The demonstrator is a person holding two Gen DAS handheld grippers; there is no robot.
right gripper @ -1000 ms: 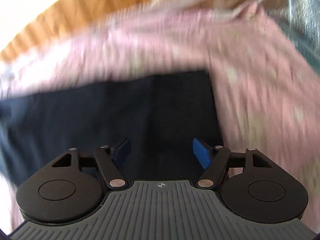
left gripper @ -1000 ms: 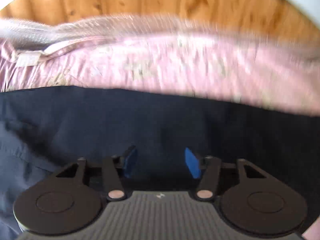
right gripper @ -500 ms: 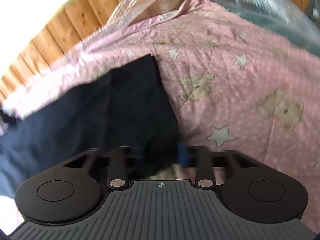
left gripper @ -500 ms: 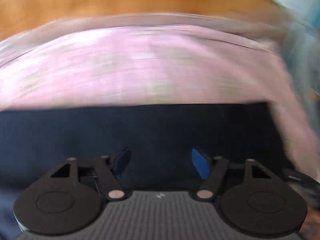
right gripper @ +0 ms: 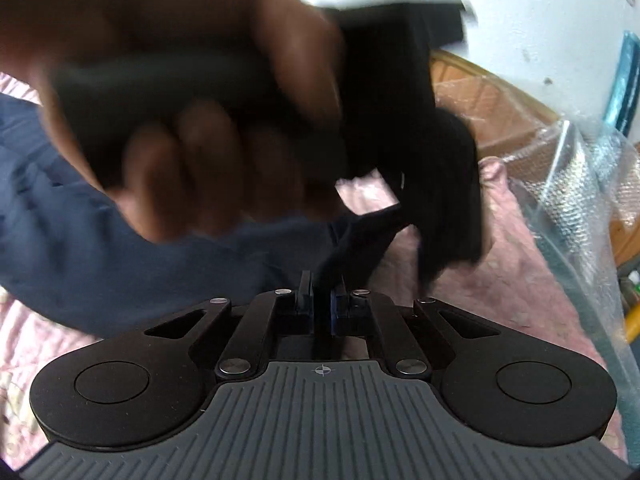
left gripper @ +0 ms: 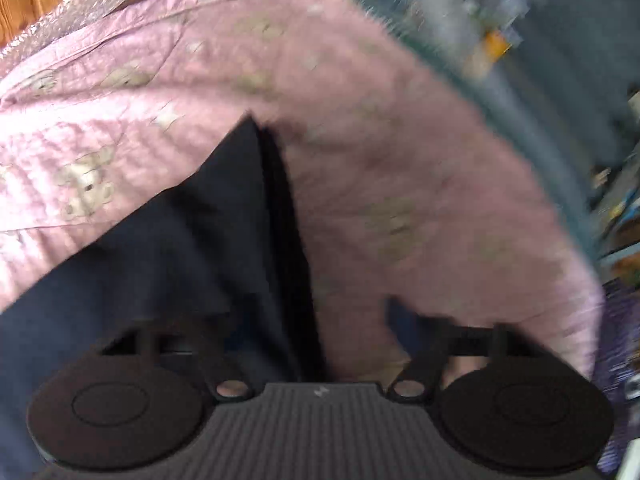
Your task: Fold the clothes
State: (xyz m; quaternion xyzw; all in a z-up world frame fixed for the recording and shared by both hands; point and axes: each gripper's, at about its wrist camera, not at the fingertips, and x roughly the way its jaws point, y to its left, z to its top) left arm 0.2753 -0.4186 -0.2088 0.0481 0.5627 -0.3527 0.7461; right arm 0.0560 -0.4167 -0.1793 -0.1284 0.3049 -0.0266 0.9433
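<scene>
A dark navy garment (left gripper: 168, 248) lies on a pink bedsheet (left gripper: 400, 168) with a bear and star print. In the left wrist view my left gripper (left gripper: 316, 320) is open, its jaws wide apart astride the garment's right edge. In the right wrist view my right gripper (right gripper: 322, 304) is shut on a corner of the navy garment (right gripper: 100, 216), which rises from between the jaws. The person's hand (right gripper: 192, 100) holding the left gripper's black body fills the top of that view.
Clear bubble wrap (right gripper: 572, 184) and a wooden headboard (right gripper: 480, 80) lie beyond the bed on the right. A teal edge and blurred clutter (left gripper: 520, 40) border the sheet in the left wrist view.
My right gripper has closed on the garment's corner and lifted it. My left gripper has swung right to the garment's edge and stays open. The left hand has come in front of the right camera.
</scene>
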